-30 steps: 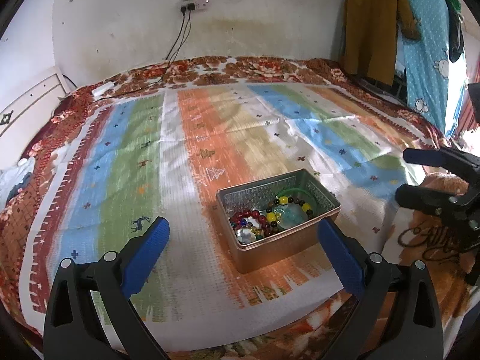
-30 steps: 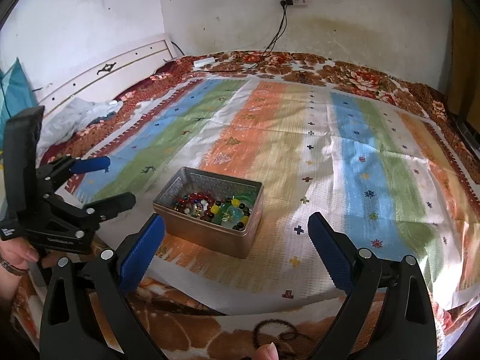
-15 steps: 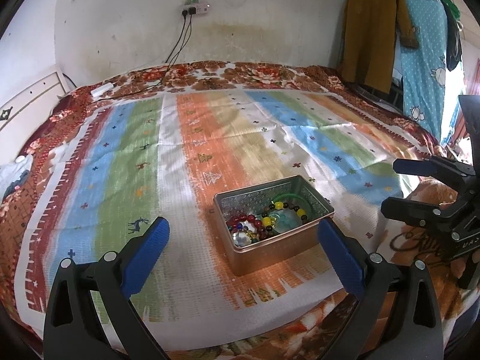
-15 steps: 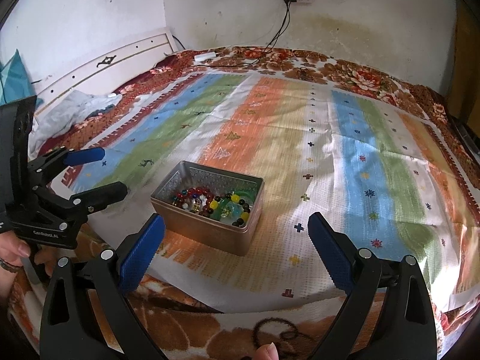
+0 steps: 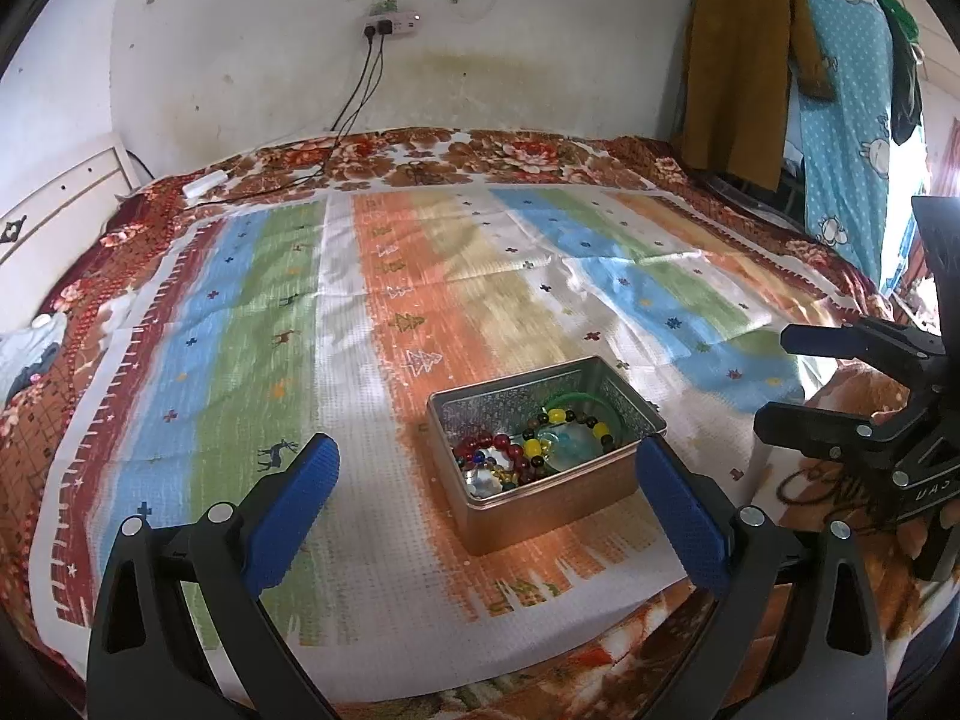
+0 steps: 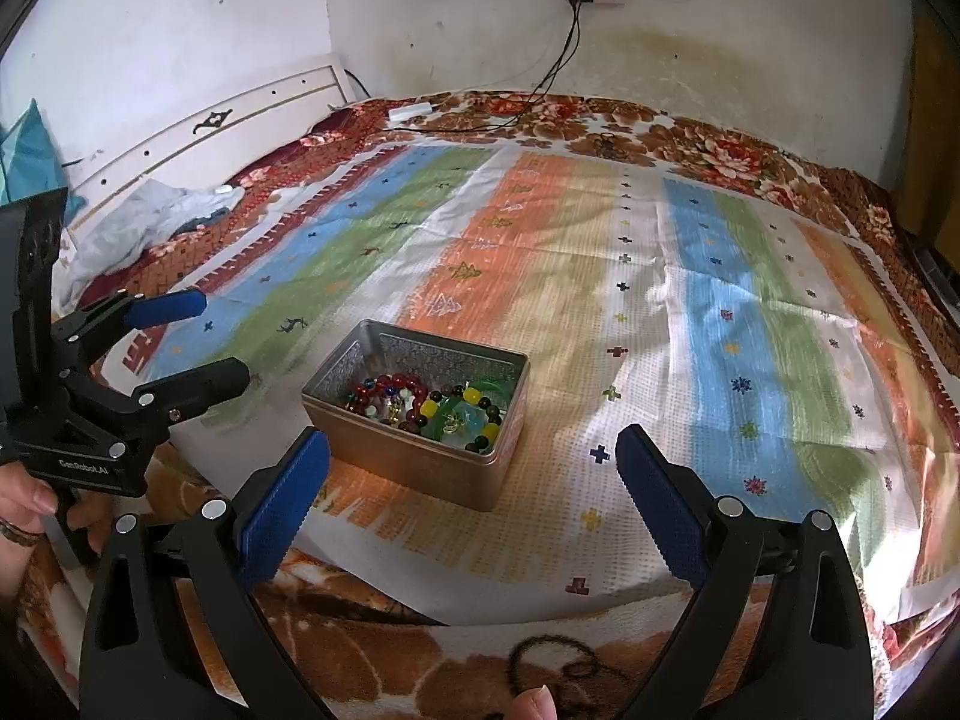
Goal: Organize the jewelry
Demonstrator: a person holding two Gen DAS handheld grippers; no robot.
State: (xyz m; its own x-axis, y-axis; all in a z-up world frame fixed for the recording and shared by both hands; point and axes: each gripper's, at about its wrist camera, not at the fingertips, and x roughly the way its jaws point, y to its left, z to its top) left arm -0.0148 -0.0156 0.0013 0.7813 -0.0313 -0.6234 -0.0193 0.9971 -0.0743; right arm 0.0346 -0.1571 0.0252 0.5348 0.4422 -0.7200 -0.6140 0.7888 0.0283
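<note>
- Metal tin [image 5: 543, 483], rectangular, lid off, sits on the striped cloth [image 5: 252, 312] near the bed's front edge, on an orange stripe.
- Contents: bead bracelets [image 5: 528, 450] in red, yellow and dark beads, a green bangle [image 5: 570, 401], a pale blue-green piece [image 5: 567, 441]. All lie inside the tin; exact count cannot be told.
- Same tin from the right wrist view [image 6: 420, 420]: beads heaped toward its near wall.
- Left gripper [image 5: 483, 495]: fingers spread wide, holding nothing, apart from the tin. Tin sits between the 2 blue pads [image 5: 288, 510], nearer the right pad.
- Right gripper [image 6: 474, 501]: fingers wide, holding nothing; tin ahead, nearer the left pad [image 6: 282, 507].
- Each gripper shows in the other's view, either side of the tin: right one [image 5: 771, 381] at the bed's front right, left one [image 6: 222, 342] at front left, person's hand [image 6: 27, 504] on its handle.
- Floral blanket [image 5: 480, 153] under the cloth. Power strip [image 5: 390, 25] on the back wall, cables running down to the bed. Clothes [image 5: 738, 60] hang at the far right.
</note>
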